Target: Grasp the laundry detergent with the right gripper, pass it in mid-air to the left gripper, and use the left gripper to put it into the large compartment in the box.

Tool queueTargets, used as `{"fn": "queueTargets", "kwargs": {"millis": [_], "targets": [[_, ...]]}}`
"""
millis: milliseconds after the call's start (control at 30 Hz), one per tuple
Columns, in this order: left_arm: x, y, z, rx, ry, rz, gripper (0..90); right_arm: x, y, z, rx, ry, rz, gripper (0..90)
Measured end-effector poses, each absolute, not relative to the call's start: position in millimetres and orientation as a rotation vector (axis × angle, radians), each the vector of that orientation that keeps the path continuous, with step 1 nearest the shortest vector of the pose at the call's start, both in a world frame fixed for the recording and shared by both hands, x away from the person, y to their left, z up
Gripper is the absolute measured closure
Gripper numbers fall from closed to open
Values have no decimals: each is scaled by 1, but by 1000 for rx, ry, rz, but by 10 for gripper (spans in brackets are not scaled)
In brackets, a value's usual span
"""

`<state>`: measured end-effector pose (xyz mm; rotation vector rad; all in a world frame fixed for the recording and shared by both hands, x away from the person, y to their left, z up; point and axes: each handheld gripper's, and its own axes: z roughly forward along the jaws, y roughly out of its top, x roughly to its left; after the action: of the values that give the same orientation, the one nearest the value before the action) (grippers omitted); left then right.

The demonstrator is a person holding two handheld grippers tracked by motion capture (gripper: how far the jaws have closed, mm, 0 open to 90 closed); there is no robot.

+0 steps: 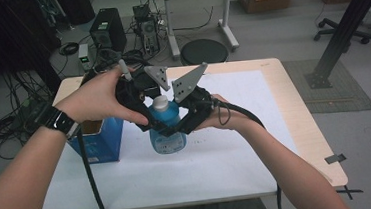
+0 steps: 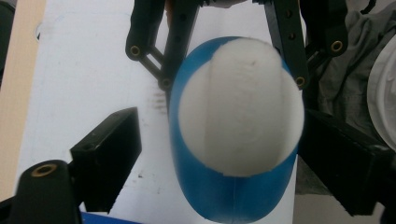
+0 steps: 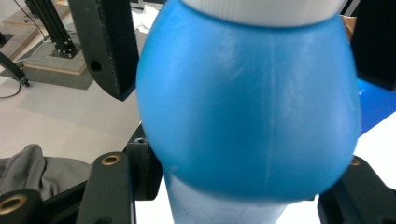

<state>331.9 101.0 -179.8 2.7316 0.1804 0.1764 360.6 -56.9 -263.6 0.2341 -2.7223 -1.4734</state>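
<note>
- At the left edge of the white-covered wooden table (image 1: 238, 165), an open blue cardboard box (image 1: 98, 141) stood just beside the action, its brown inner flaps showing; it may have served as a source or a destination, though nothing confirmed that.
- The person's left hand (image 1: 95, 97) brought the black two-jaw left gripper (image 1: 147, 120) in from above, tilted over the cap. In the left gripper view its jaws stood wide on either side of the white round screw cap (image 2: 240, 105), with a clear gap at the left jaw; contact at the right jaw could not be told.
- At the table's centre stood the blue plastic bottle with a pale label (image 1: 167, 131), upright on the white sheet, seemingly steadied so its top could be worked.
- From the right, the black two-jaw right gripper (image 1: 183, 127) sat low against the bottle's body. In the right gripper view the bulging blue shoulder sat between its jaws, which looked closed on it, probably to keep the bottle from turning.
- A cable (image 1: 247, 112) trailed from that gripper along the right forearm.
</note>
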Motion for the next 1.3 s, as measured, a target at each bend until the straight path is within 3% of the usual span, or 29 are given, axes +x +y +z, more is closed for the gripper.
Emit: {"fn": "queueTargets", "kwargs": {"millis": [1300], "targets": [[331,91,-182,2778,167,144,375,359,-58,-266,242,-2746,-1455,427]]}}
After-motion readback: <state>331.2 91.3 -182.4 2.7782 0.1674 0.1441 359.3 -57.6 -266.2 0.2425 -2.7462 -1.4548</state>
